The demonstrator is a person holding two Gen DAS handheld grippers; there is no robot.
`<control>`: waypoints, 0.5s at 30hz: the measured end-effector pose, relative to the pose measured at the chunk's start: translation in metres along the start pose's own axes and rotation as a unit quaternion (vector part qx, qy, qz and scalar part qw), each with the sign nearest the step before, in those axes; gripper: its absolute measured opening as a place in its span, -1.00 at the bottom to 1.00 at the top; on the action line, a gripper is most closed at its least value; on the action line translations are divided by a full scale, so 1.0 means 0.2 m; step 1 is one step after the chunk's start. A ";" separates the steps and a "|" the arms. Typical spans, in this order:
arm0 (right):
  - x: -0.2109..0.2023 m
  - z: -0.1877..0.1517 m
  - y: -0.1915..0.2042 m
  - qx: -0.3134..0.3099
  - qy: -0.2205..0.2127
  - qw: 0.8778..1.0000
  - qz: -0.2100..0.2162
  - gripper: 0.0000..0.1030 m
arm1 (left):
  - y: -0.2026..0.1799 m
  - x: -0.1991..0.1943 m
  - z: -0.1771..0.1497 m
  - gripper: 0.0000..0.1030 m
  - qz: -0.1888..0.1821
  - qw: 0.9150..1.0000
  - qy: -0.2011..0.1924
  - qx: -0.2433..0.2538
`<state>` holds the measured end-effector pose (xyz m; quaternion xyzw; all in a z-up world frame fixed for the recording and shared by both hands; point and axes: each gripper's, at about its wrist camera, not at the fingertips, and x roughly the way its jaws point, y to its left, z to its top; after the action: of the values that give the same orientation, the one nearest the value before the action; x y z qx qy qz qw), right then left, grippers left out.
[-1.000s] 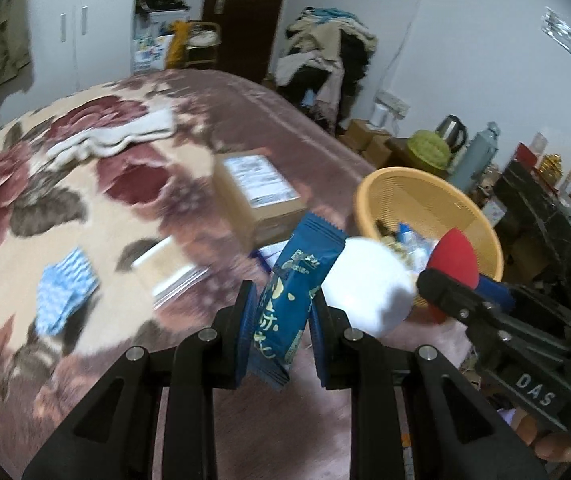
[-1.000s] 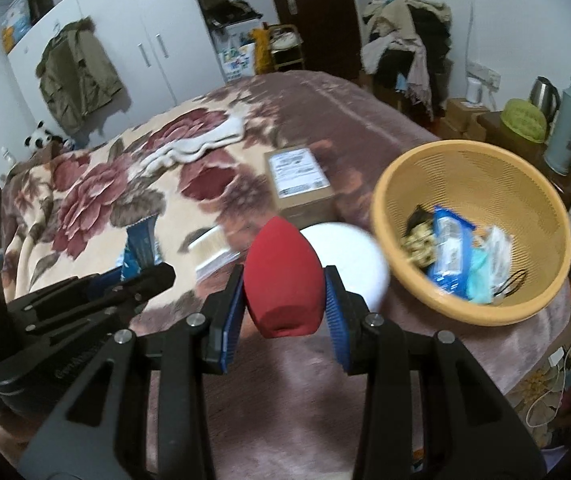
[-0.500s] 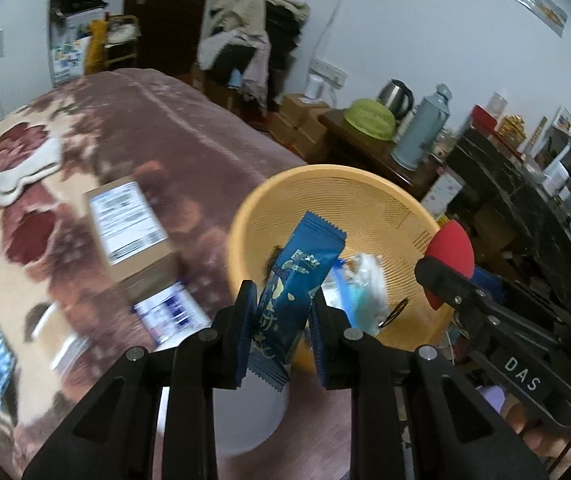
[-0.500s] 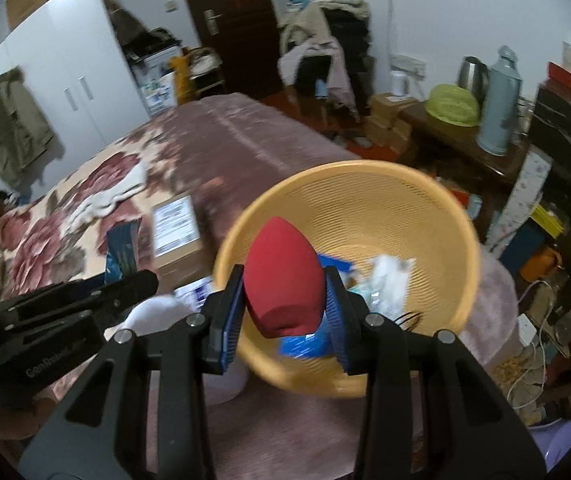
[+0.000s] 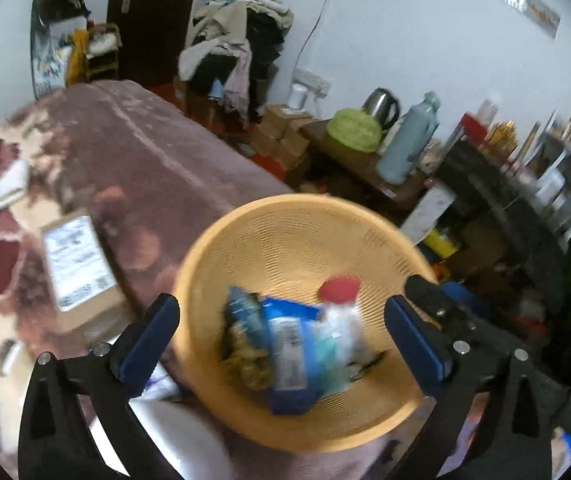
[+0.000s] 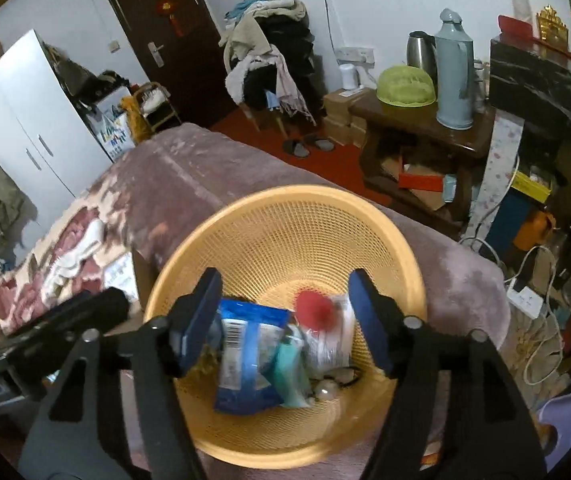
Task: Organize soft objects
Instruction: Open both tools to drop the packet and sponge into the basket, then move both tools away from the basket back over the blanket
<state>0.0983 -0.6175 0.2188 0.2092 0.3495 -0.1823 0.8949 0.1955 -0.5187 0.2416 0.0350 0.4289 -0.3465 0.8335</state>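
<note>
Both tongs hang over the yellow basket (image 5: pixel 269 240), which sits on the bed (image 5: pixel 157 160) in the lower middle of each frame. The left tongs (image 5: pixel 281 328) are opening, spread wide with nothing between them. The right tongs (image 6: pixel 285 320) are opening too, and empty. In the basket the red sponge (image 6: pixel 315 308) lies right of centre beside the blue snack packet (image 6: pixel 245 360). A cardboard box (image 5: pixel 77 268) rests on the bed at left.
</note>
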 end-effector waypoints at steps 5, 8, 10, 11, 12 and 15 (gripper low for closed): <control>0.01 -0.06 0.04 -0.014 0.028 1.000 -0.002 0.86 | 0.06 -0.05 -0.08 0.99 0.062 0.998 0.021 0.011; -0.02 -0.10 0.08 -0.034 0.029 0.999 -0.013 0.93 | 0.11 -0.11 -0.13 0.99 0.079 0.997 0.024 0.011; -0.03 -0.13 0.11 -0.045 0.031 0.998 -0.013 0.95 | 0.14 -0.15 -0.17 0.99 0.085 0.996 0.023 0.009; -0.04 -0.14 0.12 -0.049 0.033 0.998 -0.010 0.96 | 0.15 -0.17 -0.18 0.99 0.086 0.996 0.022 0.007; -0.04 -0.15 0.13 -0.052 0.034 0.998 -0.009 0.97 | 0.18 -0.19 -0.20 0.99 0.087 0.996 0.019 0.002; -0.06 -0.18 0.18 -0.065 0.039 0.997 -0.003 0.98 | 0.23 -0.25 -0.24 0.99 0.088 0.996 0.015 -0.012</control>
<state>0.0870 -0.5656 0.2118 0.1566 0.3957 -0.1539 0.8918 0.1704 -0.4384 0.2371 0.0677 0.4406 -0.2662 0.8547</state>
